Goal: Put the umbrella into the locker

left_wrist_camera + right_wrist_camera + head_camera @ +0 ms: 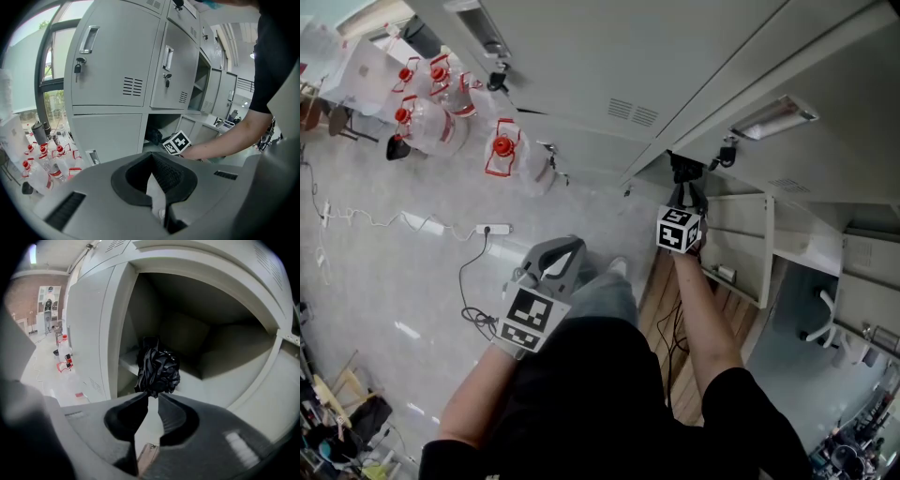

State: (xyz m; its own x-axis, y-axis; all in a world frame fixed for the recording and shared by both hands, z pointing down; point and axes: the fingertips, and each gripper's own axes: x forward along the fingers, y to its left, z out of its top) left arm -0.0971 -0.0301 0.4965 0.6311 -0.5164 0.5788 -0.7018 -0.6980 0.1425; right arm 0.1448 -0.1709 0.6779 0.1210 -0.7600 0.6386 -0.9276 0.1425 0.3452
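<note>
The black folded umbrella [157, 371] rests on the shelf inside the open locker compartment [225, 348]. In the right gripper view my right gripper [152, 398] is just in front of the umbrella's lower end. Its jaws stand a narrow slit apart with nothing pressed between them. From the head view that gripper [686, 192] reaches into the dark opening, where the umbrella [686, 169] shows as a black shape. My left gripper [562, 246] hangs low by my leg, shut and empty. In its own view the left gripper [150, 159] faces the lockers, with the umbrella [153, 136] visible inside.
Several water bottles with red caps [441, 103] stand on the floor at left, near a power strip [492, 229] with cables. Closed locker doors with padlocks [108, 61] line the wall. The compartment's door [89, 333] stands open at left. A second open door [741, 248] is at right.
</note>
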